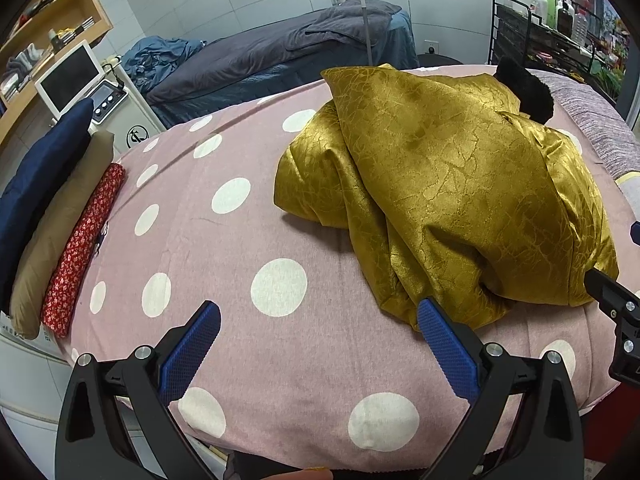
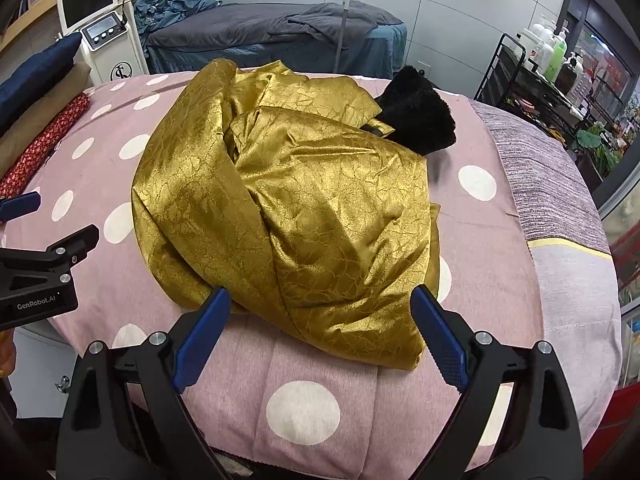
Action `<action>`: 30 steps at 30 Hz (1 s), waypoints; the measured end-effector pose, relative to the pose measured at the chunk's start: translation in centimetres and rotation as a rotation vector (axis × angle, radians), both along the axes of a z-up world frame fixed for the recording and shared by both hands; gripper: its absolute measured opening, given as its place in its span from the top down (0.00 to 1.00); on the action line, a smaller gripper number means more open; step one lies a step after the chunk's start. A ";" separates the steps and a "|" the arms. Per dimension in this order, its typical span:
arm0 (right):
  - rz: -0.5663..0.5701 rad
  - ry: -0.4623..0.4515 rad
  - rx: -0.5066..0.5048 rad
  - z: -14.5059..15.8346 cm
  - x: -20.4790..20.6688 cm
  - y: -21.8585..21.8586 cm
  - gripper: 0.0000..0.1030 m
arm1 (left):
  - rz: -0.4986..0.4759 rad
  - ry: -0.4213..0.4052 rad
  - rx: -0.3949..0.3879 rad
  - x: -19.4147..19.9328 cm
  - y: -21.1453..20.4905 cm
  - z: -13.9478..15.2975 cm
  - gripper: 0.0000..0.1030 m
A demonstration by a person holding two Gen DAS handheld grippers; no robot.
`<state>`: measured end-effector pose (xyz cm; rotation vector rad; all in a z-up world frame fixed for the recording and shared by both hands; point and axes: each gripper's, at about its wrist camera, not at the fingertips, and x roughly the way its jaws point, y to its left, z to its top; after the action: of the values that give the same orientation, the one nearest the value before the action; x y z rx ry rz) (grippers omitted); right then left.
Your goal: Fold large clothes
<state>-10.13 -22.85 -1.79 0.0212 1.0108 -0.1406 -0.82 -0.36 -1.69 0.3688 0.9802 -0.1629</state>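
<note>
A large shiny gold garment (image 1: pixel 448 188) (image 2: pixel 292 204) lies crumpled in a heap on the pink bed cover with white dots (image 1: pixel 240 248) (image 2: pixel 320 364). A black furry collar (image 1: pixel 524 90) (image 2: pixel 416 118) sticks out at its far end. My left gripper (image 1: pixel 318 320) hovers open over the cover, its right fingertip close to the heap's near edge. My right gripper (image 2: pixel 320 304) is open too, its blue fingers (image 2: pixel 436 328) straddling the heap's near corner without closing on it. Each gripper shows at the edge of the other's view.
Along the bed's left edge lie a red patterned roll (image 1: pixel 84 248), a tan cushion (image 1: pixel 52 236) and a navy cushion (image 1: pixel 44 172). A white machine with a screen (image 2: pixel 100 24) and a grey treatment bed (image 2: pixel 276 36) stand behind. A black rack with bottles (image 2: pixel 548 76) is at right.
</note>
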 end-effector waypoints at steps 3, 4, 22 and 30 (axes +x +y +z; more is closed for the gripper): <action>-0.001 0.003 0.000 -0.1 0.1 0.0 0.13 | -0.007 0.003 0.001 -0.1 -0.1 -0.1 0.06; -0.001 0.005 0.001 -0.1 0.1 0.0 0.13 | -0.009 0.004 0.001 -0.1 -0.1 -0.2 0.06; 0.002 0.015 0.003 -0.5 0.0 -0.1 0.13 | -0.024 0.015 0.007 -0.2 -0.4 -0.6 0.06; 0.001 0.022 0.004 -0.8 0.0 0.0 0.13 | -0.025 0.014 0.015 -0.2 -0.3 -0.8 0.06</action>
<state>-10.16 -22.89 -2.59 0.0230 1.0326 -0.1383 -1.05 -0.69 -2.47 0.3941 0.9913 -0.1808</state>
